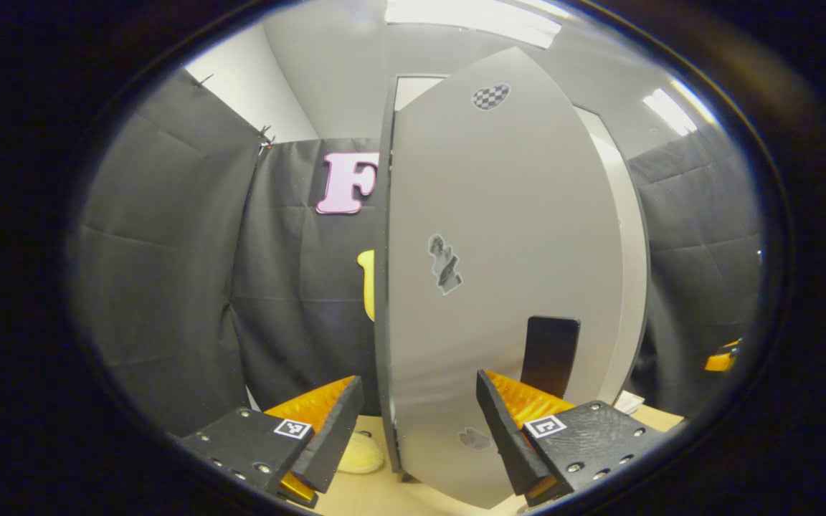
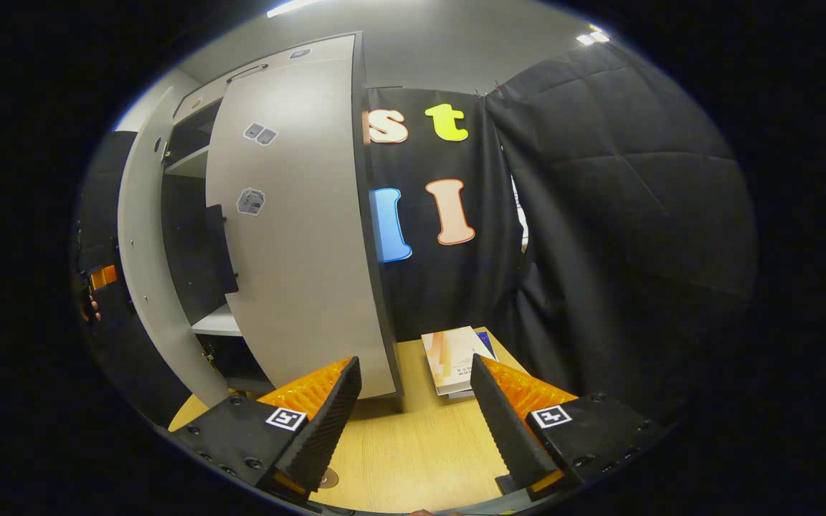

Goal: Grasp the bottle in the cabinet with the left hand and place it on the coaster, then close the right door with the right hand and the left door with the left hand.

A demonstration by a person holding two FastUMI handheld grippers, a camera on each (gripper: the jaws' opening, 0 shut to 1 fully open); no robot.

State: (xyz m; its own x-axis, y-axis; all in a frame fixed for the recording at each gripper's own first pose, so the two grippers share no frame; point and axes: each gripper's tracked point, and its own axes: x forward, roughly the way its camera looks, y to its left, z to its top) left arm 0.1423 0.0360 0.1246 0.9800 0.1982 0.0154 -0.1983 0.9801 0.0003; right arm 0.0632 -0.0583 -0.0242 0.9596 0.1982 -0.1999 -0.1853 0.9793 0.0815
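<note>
A grey cabinet door [image 1: 499,236] with a dark handle [image 1: 549,355] stands close in front of my left gripper [image 1: 419,380], which is open with nothing between its fingers. By the door's foot a pale yellow round pad [image 1: 359,455] lies on the wooden table. In the right gripper view the cabinet's right door [image 2: 298,236] stands partly open just ahead of my right gripper [image 2: 415,362], also open with nothing held. Past that door, dark shelves [image 2: 216,322] show, with the left door [image 2: 148,272] swung out at the far left. The other gripper [image 2: 101,276] appears beyond that left door.
A stack of books [image 2: 456,358] lies on the wooden table [image 2: 413,444] right of the cabinet, against the black cloth wall. The right gripper's orange part [image 1: 721,356] peeks in at the far right of the left gripper view.
</note>
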